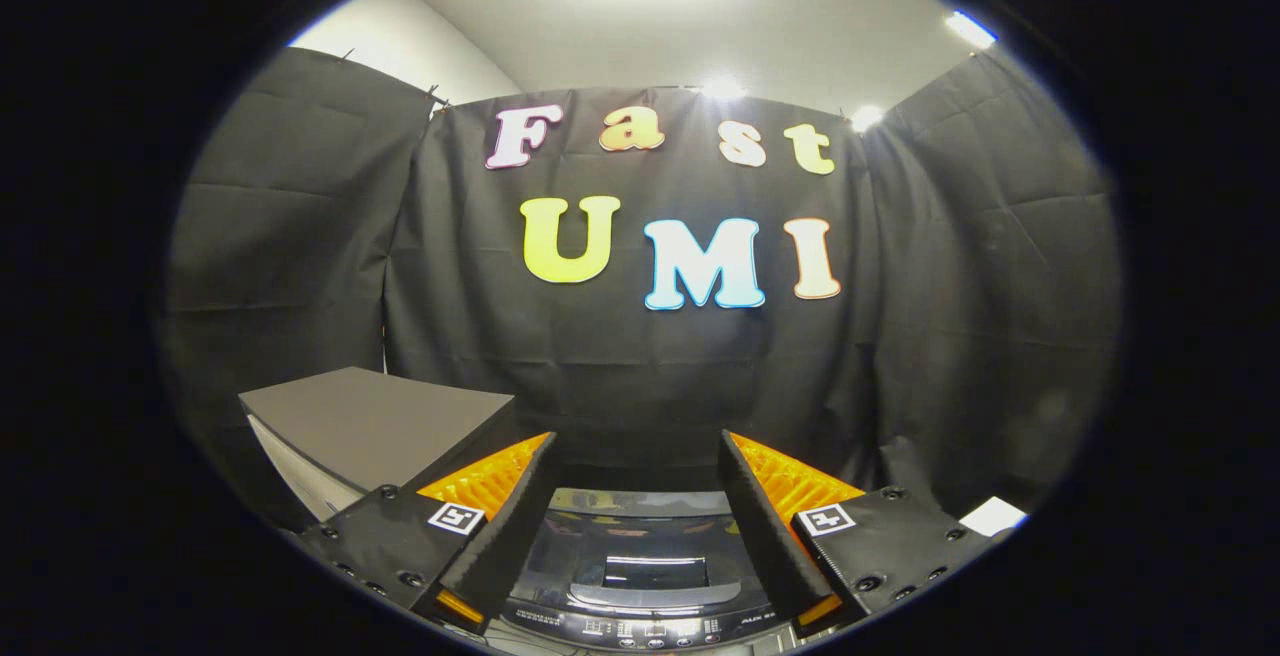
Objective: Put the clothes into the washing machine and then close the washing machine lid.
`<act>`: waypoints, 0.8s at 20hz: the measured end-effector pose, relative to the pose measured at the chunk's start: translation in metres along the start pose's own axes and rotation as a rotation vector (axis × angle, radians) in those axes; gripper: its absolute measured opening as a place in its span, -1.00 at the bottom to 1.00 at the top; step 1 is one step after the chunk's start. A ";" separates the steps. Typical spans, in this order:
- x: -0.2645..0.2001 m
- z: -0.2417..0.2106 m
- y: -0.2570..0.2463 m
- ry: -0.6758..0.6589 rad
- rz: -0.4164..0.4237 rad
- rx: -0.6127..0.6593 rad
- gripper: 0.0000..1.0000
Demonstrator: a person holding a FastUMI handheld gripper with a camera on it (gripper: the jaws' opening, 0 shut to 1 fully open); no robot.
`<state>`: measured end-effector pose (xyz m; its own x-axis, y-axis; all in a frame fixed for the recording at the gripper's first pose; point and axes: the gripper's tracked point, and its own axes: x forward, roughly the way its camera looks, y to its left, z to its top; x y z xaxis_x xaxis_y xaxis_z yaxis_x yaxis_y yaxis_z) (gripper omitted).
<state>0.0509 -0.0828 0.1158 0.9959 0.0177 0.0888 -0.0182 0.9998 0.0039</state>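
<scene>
One washing machine (pixel 640 576) stands below and between the gripper (pixel 637 476) fingers, its dark glossy lid (pixel 640 551) lying closed. The gripper is released, fingers spread wide, holding nothing. No clothes are visible. This state fits either a load pending or a load already enclosed; the step cannot be determined. One grey cabinet (pixel 380 416) stands just beside the machine.

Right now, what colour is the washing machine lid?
Glossy black washing machine lid, between the open gripper fingers, in the gripper view.
</scene>
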 end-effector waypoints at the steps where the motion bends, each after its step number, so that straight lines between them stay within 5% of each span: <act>1: -0.008 0.003 0.002 -0.005 -0.001 0.004 0.95; 16: -0.080 -0.005 0.011 -0.007 -0.013 0.013 0.96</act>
<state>-0.0290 -0.0732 0.1039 0.9954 0.0042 0.0960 -0.0060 0.9998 0.0184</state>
